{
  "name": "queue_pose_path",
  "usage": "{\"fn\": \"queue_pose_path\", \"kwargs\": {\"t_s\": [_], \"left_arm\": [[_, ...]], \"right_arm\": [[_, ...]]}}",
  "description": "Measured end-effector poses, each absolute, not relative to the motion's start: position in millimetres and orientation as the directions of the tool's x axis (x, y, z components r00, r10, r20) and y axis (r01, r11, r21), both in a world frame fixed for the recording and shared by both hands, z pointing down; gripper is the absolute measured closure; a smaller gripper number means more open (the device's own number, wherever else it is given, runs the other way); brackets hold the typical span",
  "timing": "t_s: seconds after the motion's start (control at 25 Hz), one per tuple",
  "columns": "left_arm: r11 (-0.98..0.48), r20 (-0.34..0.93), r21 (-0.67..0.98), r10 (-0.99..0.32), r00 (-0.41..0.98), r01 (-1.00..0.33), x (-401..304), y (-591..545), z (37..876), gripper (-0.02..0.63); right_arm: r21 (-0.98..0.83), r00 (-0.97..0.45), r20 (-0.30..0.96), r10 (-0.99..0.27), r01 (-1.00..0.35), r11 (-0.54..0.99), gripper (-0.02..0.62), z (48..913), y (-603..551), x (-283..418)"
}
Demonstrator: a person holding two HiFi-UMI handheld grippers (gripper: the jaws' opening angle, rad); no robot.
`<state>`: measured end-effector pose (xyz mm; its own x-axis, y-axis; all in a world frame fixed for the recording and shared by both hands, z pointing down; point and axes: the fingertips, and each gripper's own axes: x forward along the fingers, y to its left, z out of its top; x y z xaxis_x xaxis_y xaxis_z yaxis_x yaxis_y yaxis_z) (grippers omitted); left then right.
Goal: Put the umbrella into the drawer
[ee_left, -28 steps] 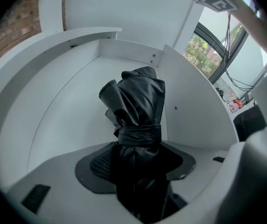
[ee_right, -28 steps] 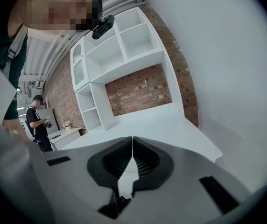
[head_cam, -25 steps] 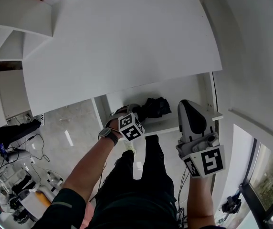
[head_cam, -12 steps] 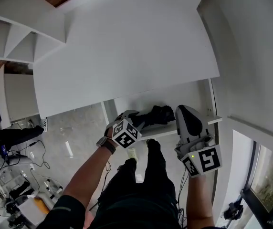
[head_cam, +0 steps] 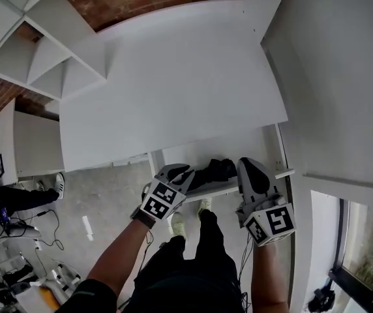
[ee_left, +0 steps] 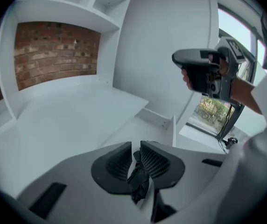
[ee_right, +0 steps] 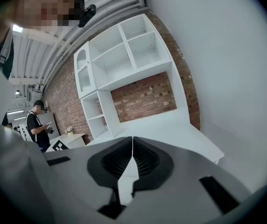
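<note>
Both forearms reached forward at the table's front edge. The left claw, tipped downward, was closing on a fold of the black umbrella, which lay bunched in the white drawer. The right claw pointed nearly level, its jaws pressed together on nothing. Black-and-white square markers patterned each cube.

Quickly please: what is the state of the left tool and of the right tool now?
The left tool: jaws closing, pinching the black umbrella fabric between them.
The right tool: closed, holding nothing.
</note>
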<state>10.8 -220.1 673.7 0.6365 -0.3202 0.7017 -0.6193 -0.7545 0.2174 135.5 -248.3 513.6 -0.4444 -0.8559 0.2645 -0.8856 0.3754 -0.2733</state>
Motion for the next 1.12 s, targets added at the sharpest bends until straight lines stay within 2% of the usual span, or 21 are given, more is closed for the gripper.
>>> {"fn": "queue_pose_path", "kwargs": {"t_s": [0.28,0.8,1.12], "left_arm": [[-0.696,0.56,0.263,-0.453,0.693,-0.668,-4.3,-222.9,598.3,0.578],[-0.606,0.39,0.309,-0.622,0.679,-0.733,-46.5,-221.3,475.6,0.59],[-0.594,0.314,0.295,-0.679,0.663,-0.748,-70.0,-214.1,415.3,0.591]], "right_arm": [[-0.263,-0.421,0.247,-0.873,-0.896,0.358,0.591,484.6,-231.6,123.9],[-0.223,-0.384,0.209,-0.899,-0.914,0.339,0.591,422.2,-205.6,102.9],[-0.193,-0.386,0.166,-0.907,-0.915,0.355,0.591,383.3,-189.2,88.8]]}}
